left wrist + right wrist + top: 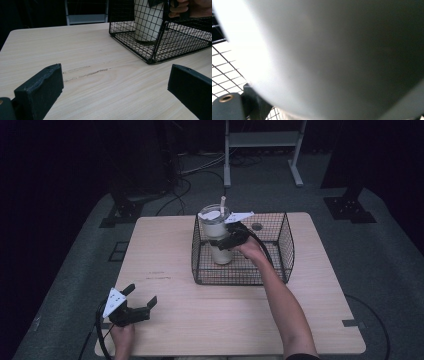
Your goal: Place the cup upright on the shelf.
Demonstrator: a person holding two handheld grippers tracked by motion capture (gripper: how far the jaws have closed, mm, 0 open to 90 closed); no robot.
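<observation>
One pale wooden table (pixel 200 320) out there, and on it one black wire-mesh basket (pixel 280 265) toward the far edge. Inside that, one tall white tumbler (pixel 220 254) with one straw (pixel 222 201) poking up. Two black two-jaw grippers: left gripper (pixel 141 296), right gripper (pixel 220 243).

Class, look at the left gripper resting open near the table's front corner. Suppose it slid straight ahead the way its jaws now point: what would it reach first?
Probably bare table first, then the wire basket's near corner; depth is hard to judge, so the left gripper might pass just beside it.
</observation>
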